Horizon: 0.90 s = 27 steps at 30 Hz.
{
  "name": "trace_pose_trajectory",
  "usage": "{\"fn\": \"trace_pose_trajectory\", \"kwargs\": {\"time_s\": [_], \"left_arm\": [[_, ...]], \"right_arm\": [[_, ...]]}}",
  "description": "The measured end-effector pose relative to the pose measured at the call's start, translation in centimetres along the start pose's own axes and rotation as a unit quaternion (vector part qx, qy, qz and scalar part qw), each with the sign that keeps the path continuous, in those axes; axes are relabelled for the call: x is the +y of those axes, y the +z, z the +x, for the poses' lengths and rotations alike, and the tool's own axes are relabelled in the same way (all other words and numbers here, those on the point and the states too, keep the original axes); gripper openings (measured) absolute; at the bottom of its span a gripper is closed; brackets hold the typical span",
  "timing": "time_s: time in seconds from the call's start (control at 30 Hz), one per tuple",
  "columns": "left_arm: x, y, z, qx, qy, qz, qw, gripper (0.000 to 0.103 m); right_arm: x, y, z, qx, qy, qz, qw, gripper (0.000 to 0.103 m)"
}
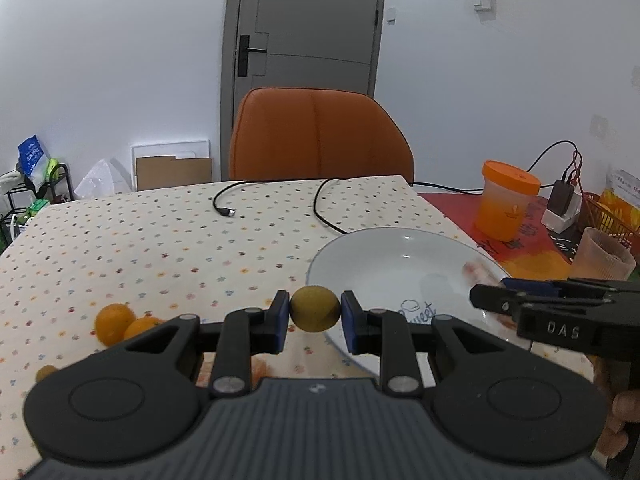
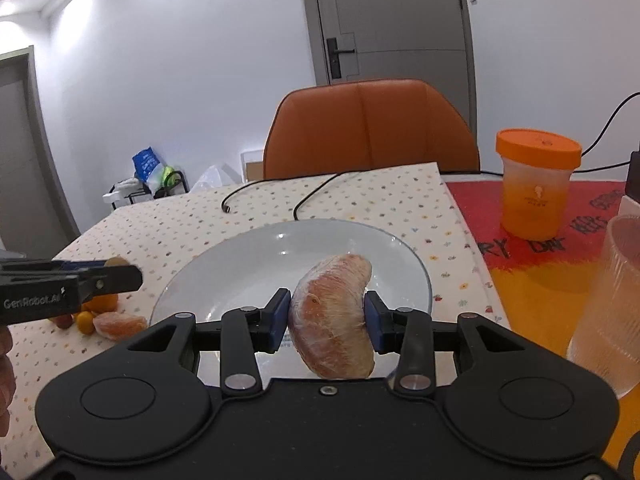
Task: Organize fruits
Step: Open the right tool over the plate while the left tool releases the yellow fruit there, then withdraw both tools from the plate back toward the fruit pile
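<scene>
Left gripper (image 1: 315, 310): pinching a small round yellow-green fruit (image 1: 315, 309) between its blue pads, low centre of the left wrist view, just at the near-left rim of the white plate (image 1: 384, 256).
Right gripper (image 2: 327, 318): clamped on a peeled citrus segment (image 2: 334, 316), pale orange with white pith, centre of the right wrist view, over the near part of the plate (image 2: 248, 256).
Only the left view shows: two oranges (image 1: 116, 322) touching at lower left on the dotted tablecloth (image 1: 140, 240), and a small brownish fruit (image 1: 46, 372) near the left edge, half cut off by the gripper body.
Only the right view shows: the segment in full, a second peeled segment (image 2: 120, 325) lying on the cloth at lower left, with a small yellow fruit (image 2: 85, 318) and an orange (image 2: 102, 302) behind it.
Cross view: in the left view the right gripper (image 1: 492, 300) pokes in from the right over the plate rim; its load there is only a pinkish blur. In the right view the left gripper (image 2: 120, 270) enters from the left, and just a sliver of its fruit peeks above the fingers.
Plate: empty in both views; lettering on its near side is partly covered by fingers in the left view.
Hard to read: a reddish fruit at lower left of the right view sits under the other gripper, too hidden to name.
Background: orange chair (image 1: 320, 136), black cable (image 1: 320, 204), orange-lidded jar (image 2: 536, 188), ribbed cup (image 2: 612, 300) cut off at the right.
</scene>
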<state>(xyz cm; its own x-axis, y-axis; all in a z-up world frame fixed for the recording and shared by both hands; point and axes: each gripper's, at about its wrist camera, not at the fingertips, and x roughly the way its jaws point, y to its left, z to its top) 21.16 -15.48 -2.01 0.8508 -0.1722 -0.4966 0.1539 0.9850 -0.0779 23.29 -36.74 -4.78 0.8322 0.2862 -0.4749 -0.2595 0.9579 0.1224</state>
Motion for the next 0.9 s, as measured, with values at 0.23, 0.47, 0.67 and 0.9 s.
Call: {"fn": "trace_pose_trajectory", "kwargs": {"time_s": [0.23,0.47,0.67,0.9], "left_arm": [[-1.4,0.2,1.1,0.002,-0.008,0.008,0.9999,0.026],[-2.6,0.6,1.5,-0.001,-0.015,0.013,0.9998,0.027],[-2.7,0.4,1.0,0.006,-0.016,0.012,0.9998,0.032],[-0.5,-0.3,-0.8,0.005,0.001,-0.015,0.9999,0.053]], "right_arm": [[-0.6,-0.4,-1.6,-0.017,-0.001,0.011,1.0,0.043],[-0.9,-1.0,-2.7,-0.017,0.004,0.027,0.999,0.045],[-1.0,-1.2,-3.2,-0.015,0.004,0.042,0.999,0.046],[-0.3,-1.4,-3.7,-0.014,0.008,0.059,0.998,0.06]]}}
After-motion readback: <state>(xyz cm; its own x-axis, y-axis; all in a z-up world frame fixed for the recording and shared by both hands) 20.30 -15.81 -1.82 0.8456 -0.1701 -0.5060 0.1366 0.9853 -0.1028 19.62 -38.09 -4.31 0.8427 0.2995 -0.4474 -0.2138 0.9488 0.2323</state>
